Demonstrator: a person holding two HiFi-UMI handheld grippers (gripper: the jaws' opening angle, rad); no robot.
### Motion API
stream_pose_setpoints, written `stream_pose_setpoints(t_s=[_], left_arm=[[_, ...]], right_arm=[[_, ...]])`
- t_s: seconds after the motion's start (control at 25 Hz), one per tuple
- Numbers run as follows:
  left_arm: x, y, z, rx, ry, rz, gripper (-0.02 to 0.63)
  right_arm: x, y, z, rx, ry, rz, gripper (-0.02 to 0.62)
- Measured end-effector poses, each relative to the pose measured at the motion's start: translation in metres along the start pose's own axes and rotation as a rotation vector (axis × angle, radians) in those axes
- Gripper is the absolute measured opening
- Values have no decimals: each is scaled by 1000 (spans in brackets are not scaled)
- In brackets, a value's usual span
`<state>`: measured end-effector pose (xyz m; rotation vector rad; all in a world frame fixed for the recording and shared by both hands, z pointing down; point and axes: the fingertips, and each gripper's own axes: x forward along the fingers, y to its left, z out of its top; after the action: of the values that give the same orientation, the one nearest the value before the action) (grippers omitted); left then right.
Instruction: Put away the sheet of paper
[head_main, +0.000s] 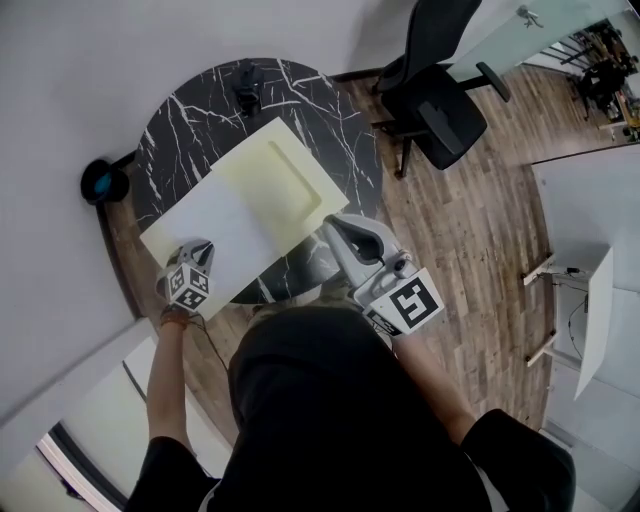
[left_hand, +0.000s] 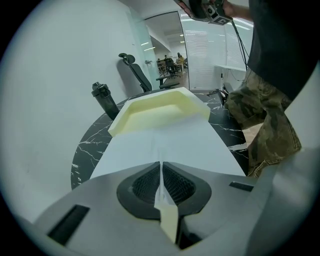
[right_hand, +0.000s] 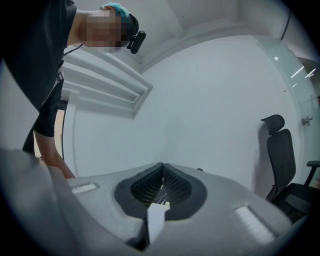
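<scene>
place: we see an office | signs: we note a black swivel chair (head_main: 432, 85), wood floor (head_main: 470, 250), glass partition (head_main: 545, 22), round marble table (head_main: 185, 125), white desk (head_main: 585, 195)

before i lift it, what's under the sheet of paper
The black marble table shows around the sheet of paper; whatever lies directly beneath is covered. The left tongs pinch its near edge.

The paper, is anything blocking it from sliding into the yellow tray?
Nothing visible does. The sheet of paper, pinched in the left gripper, lies flat on the table with its far end at the yellow tray. The black bottle stands off to the side beyond the tray, out of the path.
</scene>
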<state>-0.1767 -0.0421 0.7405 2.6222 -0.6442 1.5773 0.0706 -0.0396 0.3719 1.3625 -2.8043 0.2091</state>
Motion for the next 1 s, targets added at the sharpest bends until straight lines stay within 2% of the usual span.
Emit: stream_pose_setpoints(t_s=[0.36,1.0], left_arm=[[14,5,16,20,-15,-6,29],[35,18,57,-35,-84,-12,29]], right_arm=[[3,-7,0,0,8,-7,0],[-3,-18,-6,15,27,-48,0]])
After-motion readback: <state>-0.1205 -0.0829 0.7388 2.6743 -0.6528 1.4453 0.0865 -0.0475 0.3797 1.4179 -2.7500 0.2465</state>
